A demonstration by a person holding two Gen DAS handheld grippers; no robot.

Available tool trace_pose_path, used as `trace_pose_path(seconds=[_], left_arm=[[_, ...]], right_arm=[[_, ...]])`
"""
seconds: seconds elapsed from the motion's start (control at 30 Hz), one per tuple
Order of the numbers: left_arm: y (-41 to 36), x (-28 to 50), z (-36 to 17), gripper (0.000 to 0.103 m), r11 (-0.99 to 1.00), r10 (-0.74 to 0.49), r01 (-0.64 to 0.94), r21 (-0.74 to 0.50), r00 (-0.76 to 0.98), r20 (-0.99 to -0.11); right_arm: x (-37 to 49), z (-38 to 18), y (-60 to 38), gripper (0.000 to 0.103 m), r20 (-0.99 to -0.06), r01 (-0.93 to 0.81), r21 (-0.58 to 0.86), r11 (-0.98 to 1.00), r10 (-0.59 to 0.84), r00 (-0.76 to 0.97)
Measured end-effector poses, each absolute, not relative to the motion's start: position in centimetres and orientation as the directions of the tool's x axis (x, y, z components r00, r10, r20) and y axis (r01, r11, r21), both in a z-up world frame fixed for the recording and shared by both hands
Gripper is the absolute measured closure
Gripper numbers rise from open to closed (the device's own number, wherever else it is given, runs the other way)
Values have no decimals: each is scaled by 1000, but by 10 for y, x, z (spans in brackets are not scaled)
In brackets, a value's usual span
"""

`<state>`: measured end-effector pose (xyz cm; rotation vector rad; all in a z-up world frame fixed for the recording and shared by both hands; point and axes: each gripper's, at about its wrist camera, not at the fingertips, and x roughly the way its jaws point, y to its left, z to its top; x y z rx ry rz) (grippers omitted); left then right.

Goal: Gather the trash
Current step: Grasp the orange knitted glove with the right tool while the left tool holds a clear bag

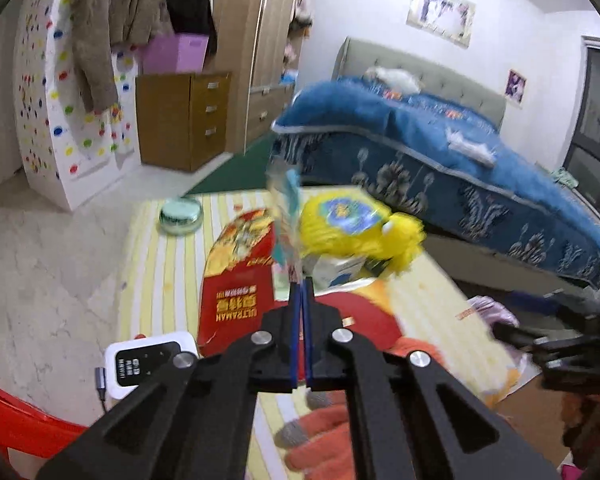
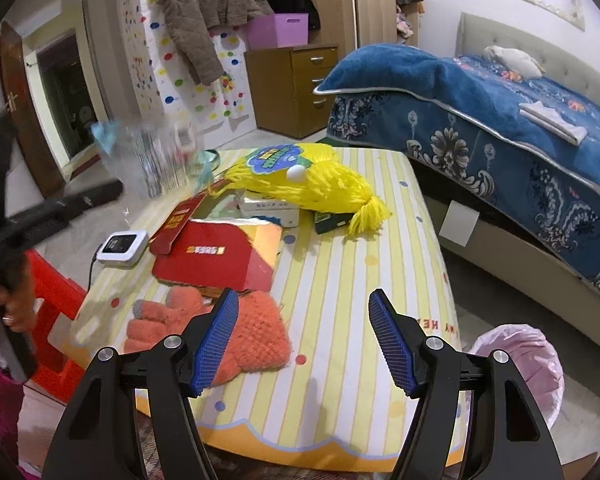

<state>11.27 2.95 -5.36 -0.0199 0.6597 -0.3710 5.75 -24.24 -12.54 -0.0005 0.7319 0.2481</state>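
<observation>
In the left wrist view we saw the left gripper [image 1: 301, 280] from close: its blue fingers [image 1: 295, 332] were clenched together on the lower edge of a clear plastic wrapper [image 1: 286, 204] with a light blue strip, and it stood up blurred above the table [image 1: 152, 280]. The right wrist view showed the same wrapper [image 2: 156, 160] from the side, in the air over the far left corner of the table, and also the person's hand [image 2: 18, 300] on the left handle. Only the right view showed the whole pink-lined trash bin [image 2: 528, 360], on the floor just beside the table's right edge.

On the table we counted one yellow knitted hat [image 2: 312, 184], one red cardboard package [image 2: 216, 256], one orange glove [image 2: 236, 328], one small white box [image 2: 270, 210] under the hat, and one white device with a dark screen [image 2: 122, 246] at the left edge. A round green tin [image 1: 180, 216] at the far end of the table was plain only in the left view.

The right gripper [image 2: 303, 340] hovered over the near edge of the table, its fingers released wide, holding and touching nothing.
</observation>
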Motion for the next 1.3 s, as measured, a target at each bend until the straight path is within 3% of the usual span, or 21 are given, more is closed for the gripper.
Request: trace_pose_path(seconds=[0.17,0.5,0.77,0.8,0.9,1.17,1.3], left_arm=[[23,84,-42,103,935,-339,333,-123,735,-587],[38,58,-53,103,942,-324,310,-131,727,-605],[50,45,-57,103,948,-309,287,-135,735,-603],[50,43,-57,103,949,-306,284,-135,736,-604],[51,40,-57,103,950,-306,279,-142,734,-607],[45,29,-46,103,948,-306,296,-117,748,-589],[35,27,-41,103,942,-323,316,-117,748,-580]], right_arm=[[48,-135,-222,39,-678,-289,78,954,263,687],[48,-158,-172,63,-728,-394,70,917,316,608],[63,-183,-137,64,-778,-413,36,910,285,561],[65,-185,-135,68,-784,-412,25,911,274,558],[65,-189,-134,90,-800,-408,16,913,257,543],[20,-128,-175,92,-697,-431,84,898,363,619],[7,-100,-209,92,-643,-363,81,928,327,692]])
